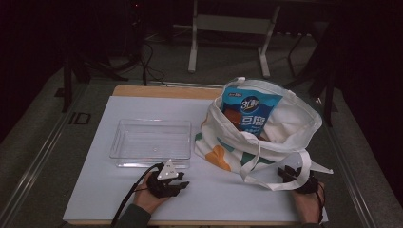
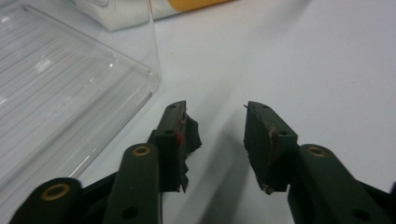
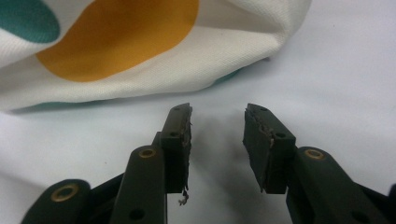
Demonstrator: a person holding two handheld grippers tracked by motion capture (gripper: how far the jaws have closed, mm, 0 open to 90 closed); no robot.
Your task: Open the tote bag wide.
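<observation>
The left gripper [image 1: 183, 183] rests low on the white table top [image 1: 223, 199], held by a hand [image 1: 149, 199] that comes in from the near edge. Its jaws stand apart with nothing between them; in the left gripper view [image 2: 215, 135] only bare white surface shows in the gap. A grey three-cornered plate sits on top of it and a black cable trails back toward the sleeve.

The right gripper [image 1: 283, 173] lies near the right front corner, also released, its jaws parted over empty table in the right gripper view [image 3: 217, 135]. A strap [image 1: 278, 185] of the bag loops on the table just beside it; whether they touch cannot be told.

The table is covered by a white sheet, with a strip of wood showing along the far edge. Around it the room is dark: grey carpet, loose black cables on the floor, and the pale legs of a stand farther back.

The cloth bag [image 1: 294, 126] sits on the right half of the table, just ahead of the right gripper. It is cream-white with orange and teal patches, its mouth open and slumped. A blue snack packet [image 1: 249, 109] with white lettering stands inside, its top poking out of the opening.

A clear plastic tray [image 1: 121, 142] lies left of the bag, just ahead of the left gripper, and holds nothing.
</observation>
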